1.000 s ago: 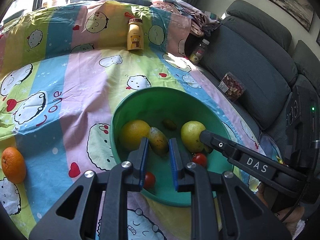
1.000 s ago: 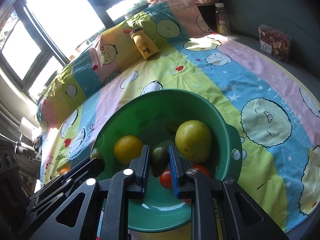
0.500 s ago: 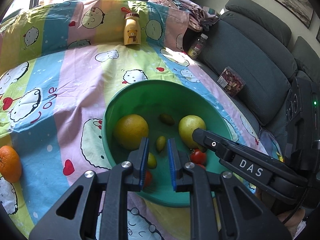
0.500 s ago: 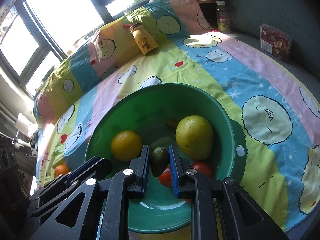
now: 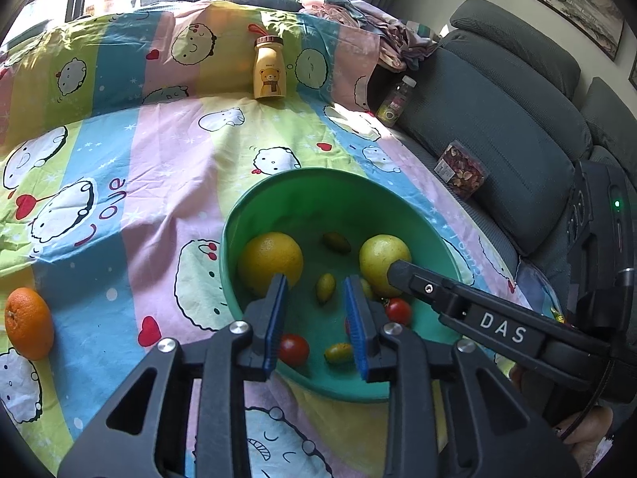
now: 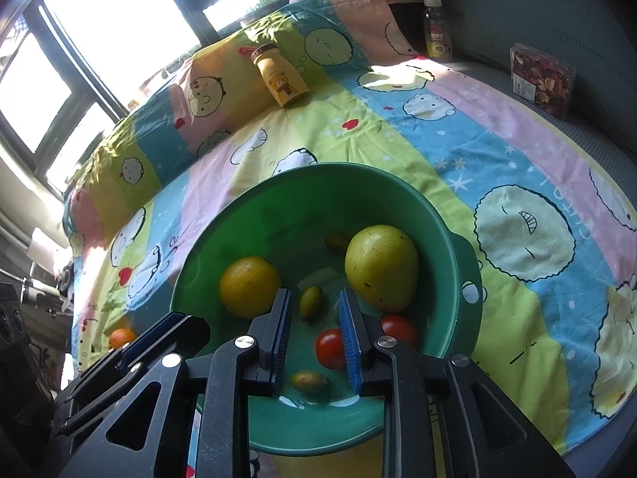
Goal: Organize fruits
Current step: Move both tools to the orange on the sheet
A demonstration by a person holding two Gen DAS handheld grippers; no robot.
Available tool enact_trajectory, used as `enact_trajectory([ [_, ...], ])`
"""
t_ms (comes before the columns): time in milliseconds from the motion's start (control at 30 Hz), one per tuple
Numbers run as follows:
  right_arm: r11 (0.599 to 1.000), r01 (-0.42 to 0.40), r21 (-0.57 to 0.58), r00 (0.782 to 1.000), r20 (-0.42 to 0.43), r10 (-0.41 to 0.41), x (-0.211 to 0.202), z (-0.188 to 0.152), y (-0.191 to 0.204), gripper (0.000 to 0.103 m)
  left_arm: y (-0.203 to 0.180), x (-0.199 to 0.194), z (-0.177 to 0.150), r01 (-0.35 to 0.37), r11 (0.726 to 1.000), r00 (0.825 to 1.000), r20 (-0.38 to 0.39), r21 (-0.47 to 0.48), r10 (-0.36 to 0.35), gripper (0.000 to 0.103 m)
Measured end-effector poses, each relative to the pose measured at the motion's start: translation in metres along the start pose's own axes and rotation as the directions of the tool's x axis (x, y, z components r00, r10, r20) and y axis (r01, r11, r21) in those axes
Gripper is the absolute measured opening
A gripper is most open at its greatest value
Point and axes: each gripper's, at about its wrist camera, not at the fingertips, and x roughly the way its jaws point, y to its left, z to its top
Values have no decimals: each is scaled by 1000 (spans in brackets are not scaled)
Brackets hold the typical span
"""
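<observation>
Both the left tongs (image 5: 314,310) and right tongs (image 6: 313,320) have just spread apart, pinching nothing, above the round green plastic bowl (image 6: 446,239) (fruit inside) on the striped cartoon bedsheet (image 5: 167,167)

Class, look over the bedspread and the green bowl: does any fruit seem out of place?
Yes: one orange lies alone on the bedspread, well left of the green bowl, while the other fruits sit inside the bowl.
</observation>
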Motion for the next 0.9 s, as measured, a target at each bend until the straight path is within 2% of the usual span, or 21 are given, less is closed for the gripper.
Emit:
enact_trajectory([
  [67, 1000, 6, -4, 1000, 2, -6, -3, 0, 3, 43, 6, -9, 0, -7, 1000, 1000, 14, -15, 7, 38],
  [133, 1000, 11, -22, 1000, 11, -10, -6, -2, 10, 53, 16, -21, -1, -9, 999, 999, 40, -43, 11, 50],
  [200, 999, -7, -39, 1000, 13, 8, -10, -3, 20, 58, 30, -34, -2, -21, 996, 997, 66, -88, 27, 57],
  [333, 994, -78, -71, 997, 5, 78, -13, -5, 46, 69, 65, -59, -7, -115, 977, 986, 95, -179, 134, 63],
  [433, 984, -144, -108, 990, -23, 142, -10, -8, 73, 74, 96, -79, -15, -190, 945, 969, 103, -265, 224, 72],
  [600, 954, -230, -189, 971, -111, 212, 9, -20, 129, 77, 143, -104, -32, -284, 876, 938, 76, -390, 338, 75],
  [733, 923, -298, -244, 946, -206, 251, 33, -34, 175, 77, 176, -116, -48, -331, 825, 921, 36, -458, 389, 76],
  [800, 908, -332, -254, 927, -267, 264, 47, -41, 196, 77, 191, -119, -55, -327, 808, 923, 19, -490, 385, 76],
  [900, 894, -375, -247, 895, -348, 279, 69, -52, 221, 77, 206, -120, -61, -294, 794, 936, 6, -531, 351, 74],
])
